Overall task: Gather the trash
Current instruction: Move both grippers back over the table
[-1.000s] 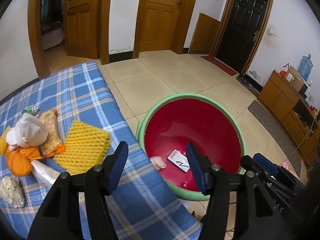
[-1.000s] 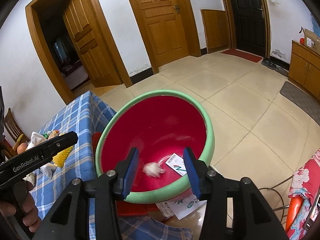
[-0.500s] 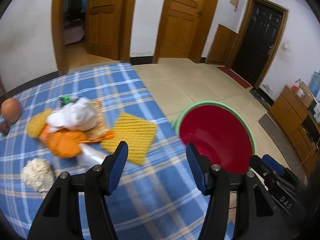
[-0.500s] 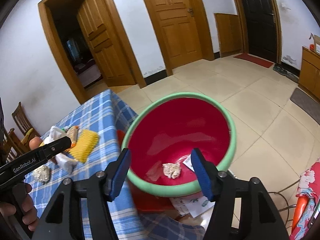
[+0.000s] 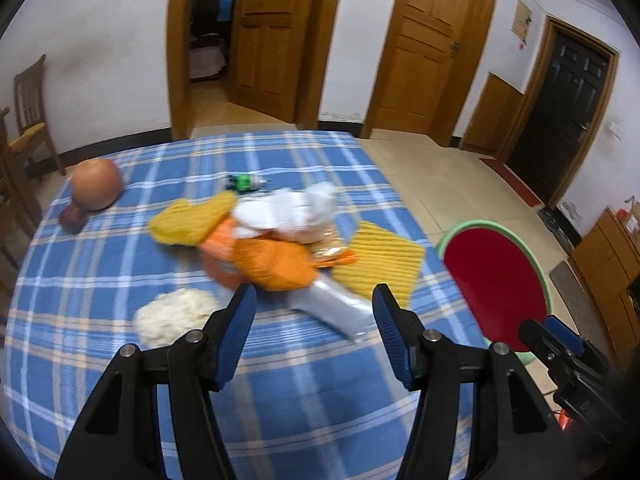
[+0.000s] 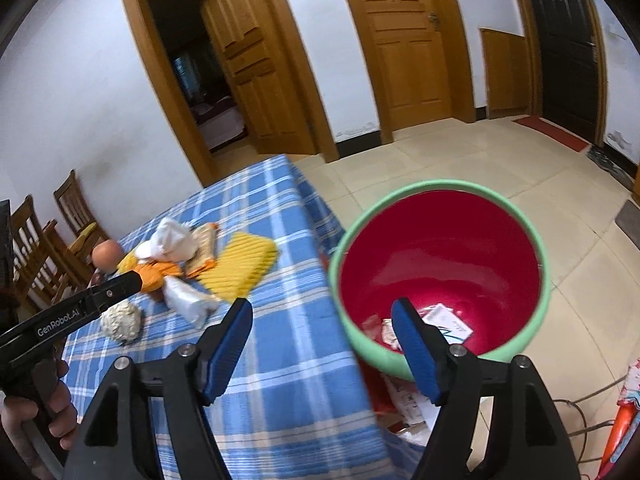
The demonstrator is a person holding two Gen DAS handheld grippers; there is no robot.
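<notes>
I see the red basin [image 6: 440, 256] holding a crumpled wad [image 6: 387, 330] and a printed card [image 6: 448, 320]. My right gripper [image 6: 324, 344], fingers just opened wide, holds nothing; my left gripper [image 5: 314, 332] stands half-open, empty.

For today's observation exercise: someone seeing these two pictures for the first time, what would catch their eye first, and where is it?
Probably the red basin with a green rim, standing beside the table with scraps of paper in its bottom. Next, the colourful heap on the blue checked tablecloth: an orange cloth, a white cloth on top and a yellow ribbed cloth beside it. Both open grippers fill the foreground, empty.
</notes>
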